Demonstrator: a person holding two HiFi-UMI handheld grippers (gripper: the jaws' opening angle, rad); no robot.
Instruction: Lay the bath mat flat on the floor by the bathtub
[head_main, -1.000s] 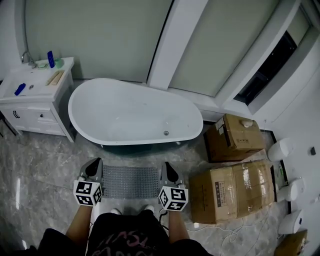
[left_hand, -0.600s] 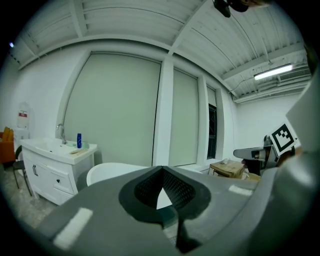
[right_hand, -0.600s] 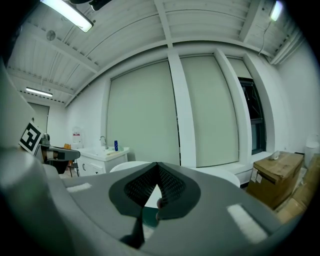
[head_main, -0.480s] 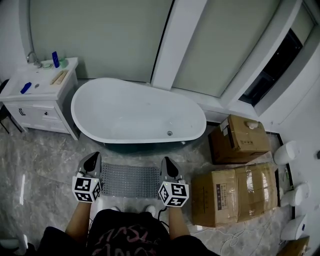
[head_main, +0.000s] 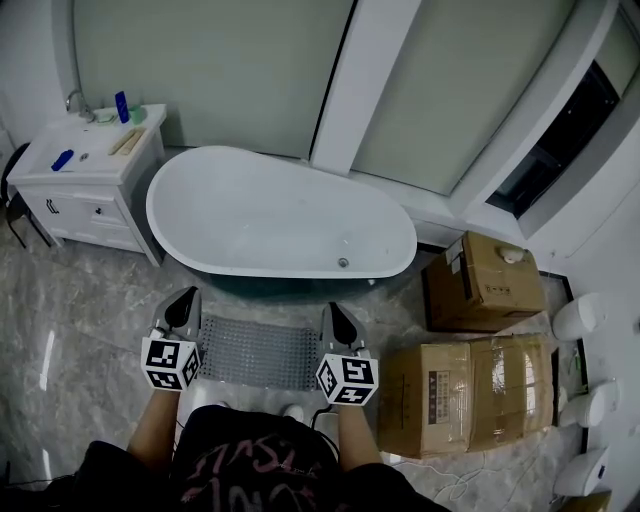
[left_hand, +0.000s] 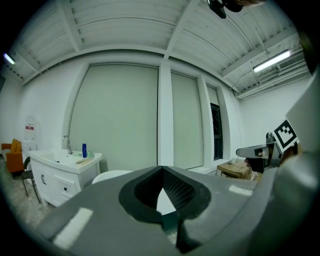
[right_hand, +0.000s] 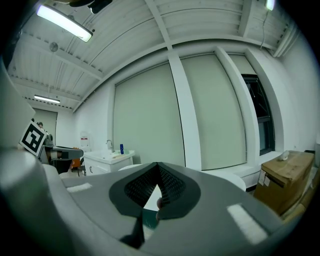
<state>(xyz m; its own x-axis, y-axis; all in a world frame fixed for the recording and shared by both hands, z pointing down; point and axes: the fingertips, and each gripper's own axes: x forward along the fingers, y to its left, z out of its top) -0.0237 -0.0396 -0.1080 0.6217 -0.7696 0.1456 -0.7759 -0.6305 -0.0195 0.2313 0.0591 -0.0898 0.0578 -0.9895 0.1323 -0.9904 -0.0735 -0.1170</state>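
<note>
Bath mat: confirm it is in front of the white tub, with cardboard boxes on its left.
Not quite. The head view shows the cardboard boxes on the right of the bath mat, not its left. The rest holds: it is in front of the white tub.

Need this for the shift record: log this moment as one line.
left gripper: shut on bath mat edge | right gripper: shut on opposite edge | bath mat: stretched between them, not yet laid, bathtub ahead
</note>
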